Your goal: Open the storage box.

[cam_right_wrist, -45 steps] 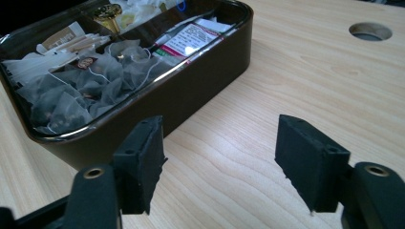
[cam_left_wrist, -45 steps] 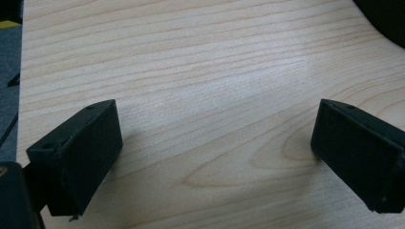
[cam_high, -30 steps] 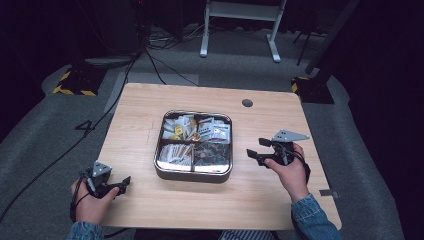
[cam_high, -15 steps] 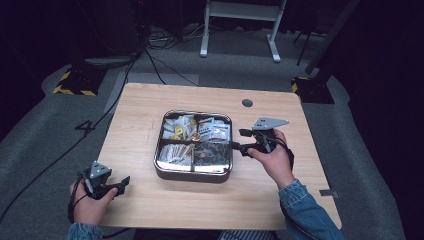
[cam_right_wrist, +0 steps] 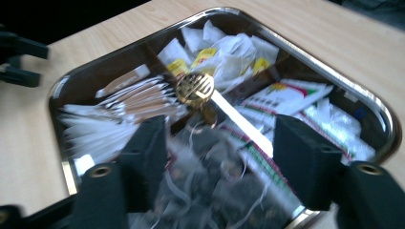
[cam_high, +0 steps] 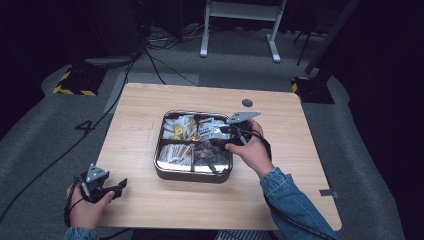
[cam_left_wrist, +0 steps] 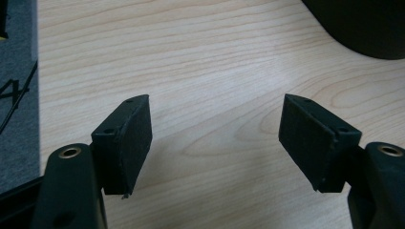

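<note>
I note the right gripper (cam_high: 216, 142) over the packet-filled metal tray (cam_high: 165, 172); the left gripper (cam_high: 120, 186) rests near the table (cam_high: 280, 190) edge.

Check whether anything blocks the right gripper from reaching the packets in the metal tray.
Nothing visible does. The right gripper hangs over the tray with jaws open and nothing between them; they have just been opening. The packets lie uncovered below it, with no lid.

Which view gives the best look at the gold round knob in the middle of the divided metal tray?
The right gripper view: the gold round knob is close and large, where the dividers of the divided metal tray meet, between the right gripper's open jaws. The high view shows it as a small gold speck. The left gripper view shows bare tabletop.
</note>
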